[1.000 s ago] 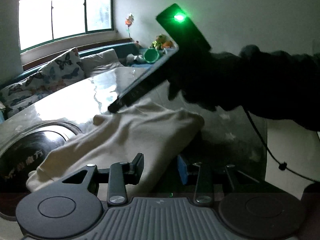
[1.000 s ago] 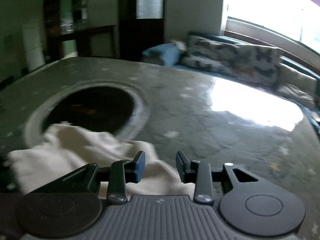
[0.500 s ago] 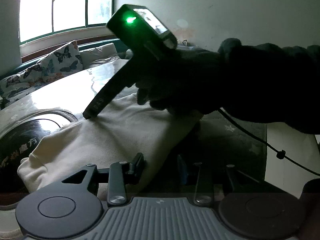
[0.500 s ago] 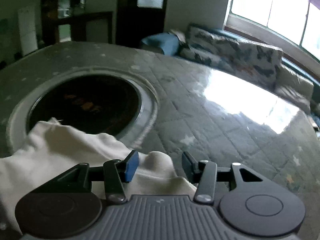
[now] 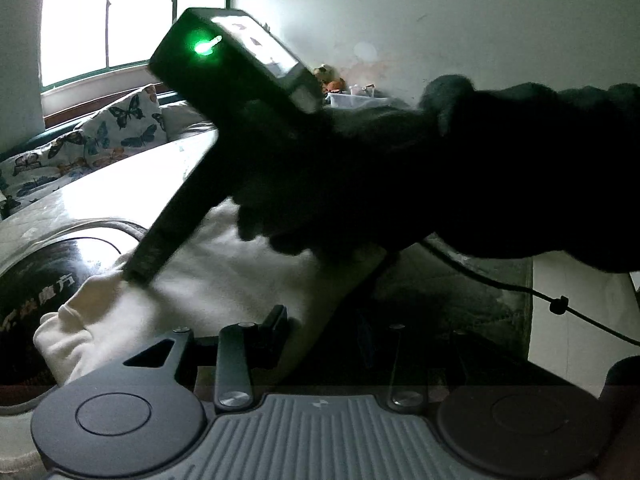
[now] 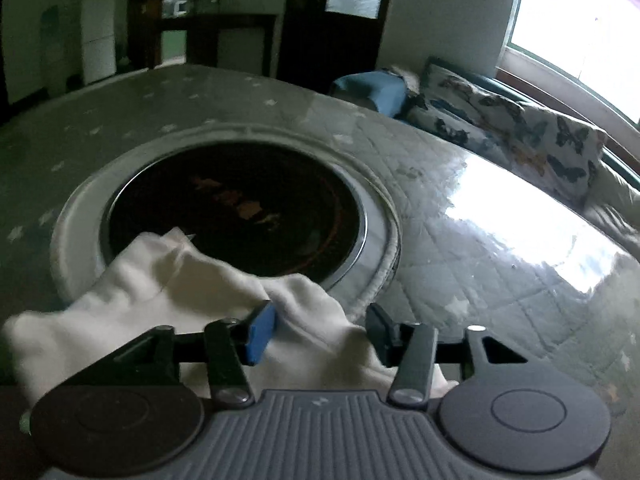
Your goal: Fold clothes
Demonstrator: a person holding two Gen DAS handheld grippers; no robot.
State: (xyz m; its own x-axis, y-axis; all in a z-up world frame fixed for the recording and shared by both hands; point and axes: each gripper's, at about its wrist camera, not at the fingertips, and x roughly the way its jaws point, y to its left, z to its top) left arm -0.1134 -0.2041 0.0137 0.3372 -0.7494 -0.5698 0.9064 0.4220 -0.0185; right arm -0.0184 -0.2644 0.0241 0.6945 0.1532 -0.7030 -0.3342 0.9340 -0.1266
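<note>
While the right claw point(image 6: 320, 330) opens over it, the cream garment point(image 6: 168, 280) lies rumpled and bunched.

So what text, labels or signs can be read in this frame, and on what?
"魔方": pale characters on the dark round insert in the table, left wrist view; the characters before them are cut off and unclear.
Orange marks on the same insert, right wrist view: too blurred to read.
Nothing else legible.

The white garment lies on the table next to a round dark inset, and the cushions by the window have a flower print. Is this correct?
Not quite. The cushions carry a butterfly print, not flowers; the right wrist view shows it clearly. The rest holds: the white garment lies on the table at the round dark inset, partly overlapping its rim.
</note>
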